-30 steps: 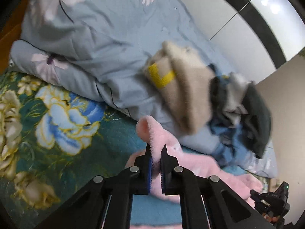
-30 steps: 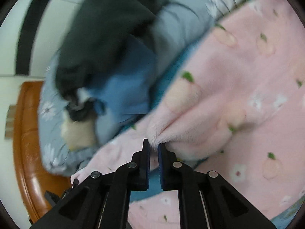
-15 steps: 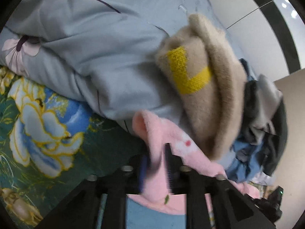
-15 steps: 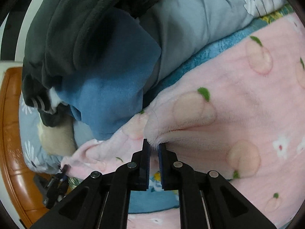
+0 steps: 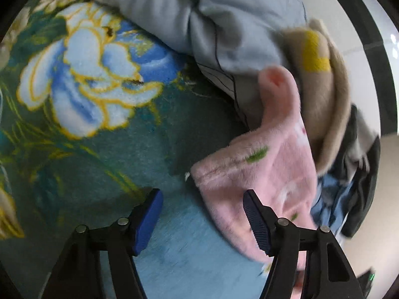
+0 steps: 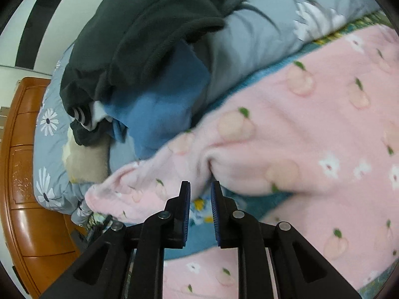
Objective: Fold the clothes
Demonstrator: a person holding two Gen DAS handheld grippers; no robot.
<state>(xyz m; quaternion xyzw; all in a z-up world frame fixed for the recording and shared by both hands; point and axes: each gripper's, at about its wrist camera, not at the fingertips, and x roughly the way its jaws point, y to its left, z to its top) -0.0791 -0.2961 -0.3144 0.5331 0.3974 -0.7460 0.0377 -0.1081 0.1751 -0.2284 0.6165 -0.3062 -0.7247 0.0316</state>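
A: Left wrist view first. What is the left gripper [image 5: 202, 211] doing?

B: Its jaws have just been opening and now stand wide apart, released. The pink fleece [image 5: 261, 172] lies on the blanket [image 5: 82, 79] ahead of the fingertips. One corner of it sits just in front of the right-hand pad, but nothing is pinched between the two pads.

A: Where does the fleece run from there?

B: Up and to the right, with a rolled end resting against the grey duvet [image 5: 199, 17]. A beige sweater [image 5: 321, 79] with a yellow mark lies on the duvet just beside it. Darker clothes are heaped at the right edge, blurred.

A: Right wrist view, then. And the right gripper [image 6: 200, 199]?

B: Its jaws have just been opening too, but only to a narrow gap. A fold of the fleece [image 6: 286, 134] hangs right at the tips. The pads do not press on it, and blanket [image 6: 199, 211] shows through the gap.

A: How does the fleece lie here?

B: It spreads across the right half of the view, peach-printed, with a sleeve-like part reaching left. Behind it a black garment [image 6: 154, 30] and a blue garment [image 6: 162, 102] are piled on the duvet [image 6: 261, 32]. A wooden bed frame [image 6: 30, 199] edges the left.
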